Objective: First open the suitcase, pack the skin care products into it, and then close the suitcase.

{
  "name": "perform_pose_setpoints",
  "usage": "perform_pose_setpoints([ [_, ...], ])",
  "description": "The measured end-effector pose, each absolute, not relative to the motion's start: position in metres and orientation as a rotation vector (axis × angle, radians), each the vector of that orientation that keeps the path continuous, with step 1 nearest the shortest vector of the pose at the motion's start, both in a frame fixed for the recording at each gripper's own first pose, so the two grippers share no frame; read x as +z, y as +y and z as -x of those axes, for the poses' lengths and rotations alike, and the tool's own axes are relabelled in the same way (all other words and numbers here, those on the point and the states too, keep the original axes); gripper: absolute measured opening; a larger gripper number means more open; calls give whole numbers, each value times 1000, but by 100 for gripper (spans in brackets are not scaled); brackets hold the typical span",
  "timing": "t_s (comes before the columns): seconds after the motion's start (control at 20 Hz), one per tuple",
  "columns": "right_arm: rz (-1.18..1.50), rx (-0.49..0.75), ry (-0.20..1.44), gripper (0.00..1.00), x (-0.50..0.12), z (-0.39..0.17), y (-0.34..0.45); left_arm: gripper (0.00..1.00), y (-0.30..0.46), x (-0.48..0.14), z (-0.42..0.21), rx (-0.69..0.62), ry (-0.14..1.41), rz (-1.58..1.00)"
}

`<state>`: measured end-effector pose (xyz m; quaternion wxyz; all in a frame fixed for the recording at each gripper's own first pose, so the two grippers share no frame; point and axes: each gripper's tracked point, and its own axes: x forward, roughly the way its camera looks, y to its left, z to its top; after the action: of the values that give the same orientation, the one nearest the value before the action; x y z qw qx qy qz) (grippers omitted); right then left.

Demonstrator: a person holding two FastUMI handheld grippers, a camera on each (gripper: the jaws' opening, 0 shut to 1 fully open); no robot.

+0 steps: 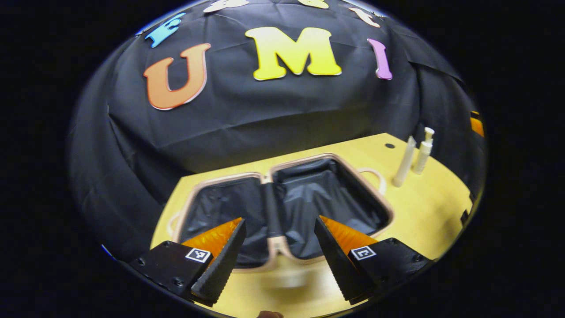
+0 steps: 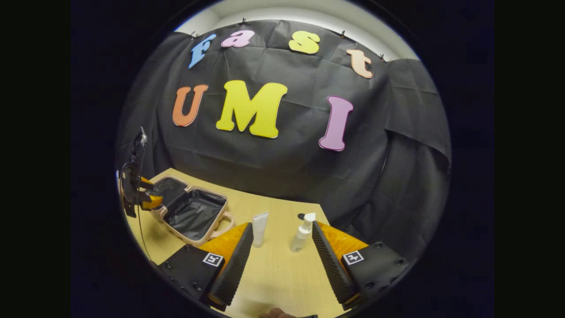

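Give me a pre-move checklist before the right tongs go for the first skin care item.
1. Pink hard-shell suitcase lies open, both black-lined halves flat on the yellow wooden table: ok.
2. Lining of both halves bare, room for the products: ok.
3. White squeeze tube stands upright beside the suitcase, apart from it: ok.
4. White pump bottle stands upright, apart from the tube: ok.
5. Right tongs open, nothing between them, tube and bottle ahead: ok.
6. Left tongs open over the suitcase, holding nothing; whether they will block the drop: cannot tell.
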<state>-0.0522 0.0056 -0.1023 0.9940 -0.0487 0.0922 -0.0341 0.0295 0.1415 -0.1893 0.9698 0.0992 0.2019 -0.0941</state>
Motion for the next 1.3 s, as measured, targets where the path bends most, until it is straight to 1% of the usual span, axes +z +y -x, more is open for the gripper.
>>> perform_pose_setpoints([
  [0.1,110,-50,181,79,-106,46,-7,99,96,-191,-28,-238,412,-179],
  [0.15,109,-43,186,79,-110,43,-14,96,71,-193,-25,-268,416,-172],
  [0.2,108,-38,193,79,-114,38,-23,99,41,-196,-27,-301,413,-168],
  [0.35,98,-33,217,80,-124,24,-54,99,-41,-212,-35,-394,438,-136],
  [0.5,88,-28,247,80,-139,12,-81,99,-113,-226,-56,-459,460,-128],
  [0.6,84,-25,272,80,-150,5,-98,99,-144,-239,-75,-472,475,-142],
  [0.8,88,-14,324,80,-177,-3,-120,99,-173,-260,-110,-469,480,-199],
  [0.85,90,-13,348,80,-189,-6,-127,97,-183,-270,-126,-462,490,-181],
  [0.9,92,-10,363,80,-197,-6,-129,89,-187,-278,-140,-439,499,-142],
  [1.0,91,-3,381,80,-209,-10,-129,78,-188,-283,-151,-409,510,-120],
  [1.1,86,11,384,79,-215,-15,-126,73,-191,-284,-155,-410,506,-117],
  [1.15,49,35,382,80,-218,-23,-121,67,-195,-286,-155,-413,502,-120],
  [1.2,16,44,396,79,-226,-36,-119,54,-198,-285,-155,-403,497,-127],
  [1.25,2,45,398,79,-229,-45,-118,46,-199,-287,-155,-391,498,-135],
  [1.3,-9,53,393,80,-230,-55,-116,49,-196,-287,-154,-375,504,-139],
])
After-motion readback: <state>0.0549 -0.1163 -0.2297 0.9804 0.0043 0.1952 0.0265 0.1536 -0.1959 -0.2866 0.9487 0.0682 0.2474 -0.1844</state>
